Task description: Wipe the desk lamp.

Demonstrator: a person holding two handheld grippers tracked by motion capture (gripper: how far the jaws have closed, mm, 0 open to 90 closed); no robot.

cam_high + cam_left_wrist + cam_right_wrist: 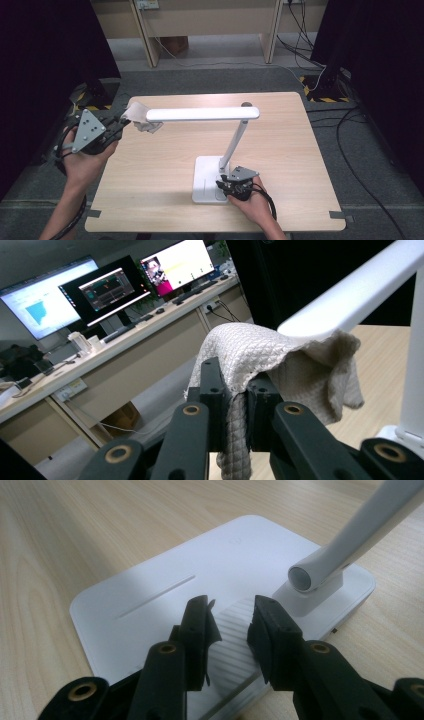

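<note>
1. Wiping of the lamp head is judged to be the step in hand: a cloth (280, 365) is pinched between the nearly closed jaws of the left gripper (239, 390) and is draped over the free end of the lamp head (202, 114).
2. The right gripper (230, 625) is held with its jaws partly open and nothing between them, its tips set low over the ribbed strip on the lamp base (165, 585); the base seems to be steadied by it, though contact cannot be confirmed.
3. For the next move, the cloth would need to be drawn along the head toward the stem (235, 142), with the grip kept firm and the base kept from sliding on the table (150, 175).
4. The left hand (85, 155) is raised at the table's left edge, the gripper pointed level toward the lamp.
5. The right hand (252, 200) is kept low at the near edge, the gripper angled down onto the base.
</note>
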